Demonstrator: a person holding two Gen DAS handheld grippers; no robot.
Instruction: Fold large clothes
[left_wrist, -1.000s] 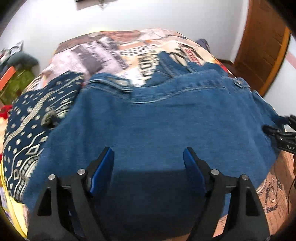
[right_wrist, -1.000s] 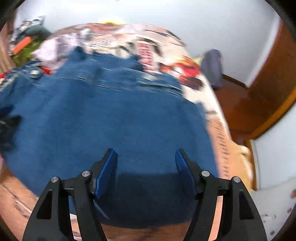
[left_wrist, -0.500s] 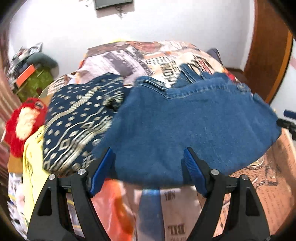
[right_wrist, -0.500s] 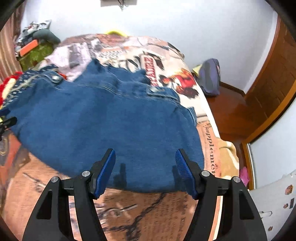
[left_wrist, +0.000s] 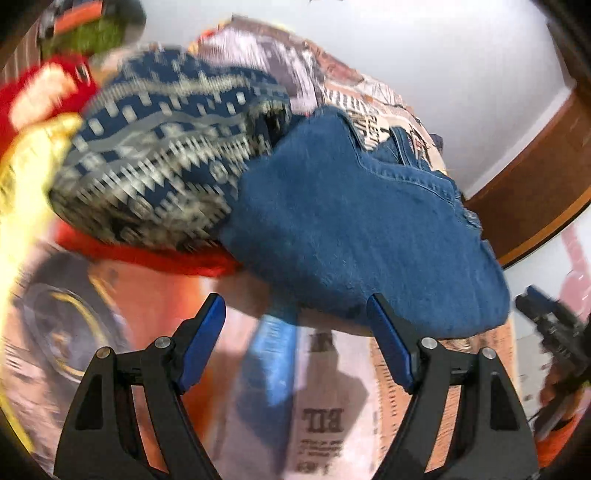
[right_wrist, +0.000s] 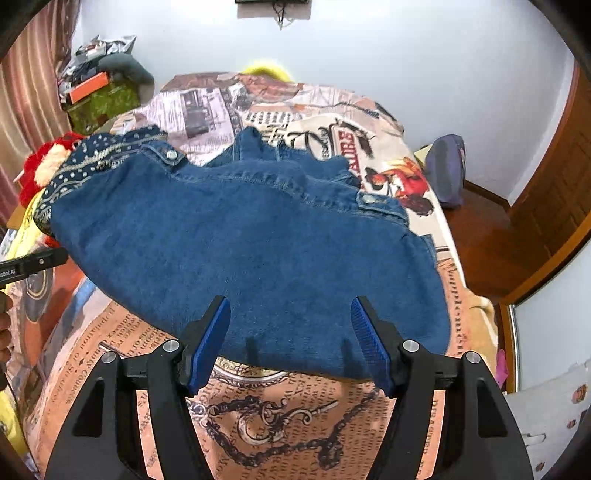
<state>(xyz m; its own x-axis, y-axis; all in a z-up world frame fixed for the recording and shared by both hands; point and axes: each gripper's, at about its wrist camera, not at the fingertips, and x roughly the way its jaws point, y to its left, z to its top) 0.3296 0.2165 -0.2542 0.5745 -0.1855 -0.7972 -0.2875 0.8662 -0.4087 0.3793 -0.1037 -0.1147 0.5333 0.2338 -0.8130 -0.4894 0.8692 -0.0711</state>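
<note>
A blue denim jacket (right_wrist: 255, 251) lies folded flat on the printed bedspread (right_wrist: 273, 410), its collar away from me and its two metal buttons showing. It also shows in the left wrist view (left_wrist: 354, 236), blurred. My right gripper (right_wrist: 290, 339) is open and empty, just above the jacket's near folded edge. My left gripper (left_wrist: 295, 343) is open and empty, above the bedspread (left_wrist: 332, 398) in front of the jacket's left corner. The right gripper's tip shows at the far right of the left wrist view (left_wrist: 546, 321).
A navy patterned garment (left_wrist: 173, 162) lies left of the jacket over red cloth (left_wrist: 155, 254). A red plush toy (right_wrist: 48, 162) and yellow cloth (left_wrist: 26, 166) sit further left. A purple bag (right_wrist: 447, 170) stands on the wooden floor beside a wooden door (right_wrist: 557, 181).
Both grippers have pulled back from over the jacket toward its near edge. The left wrist view has swung left and is blurred by motion. The jacket stays flat.
</note>
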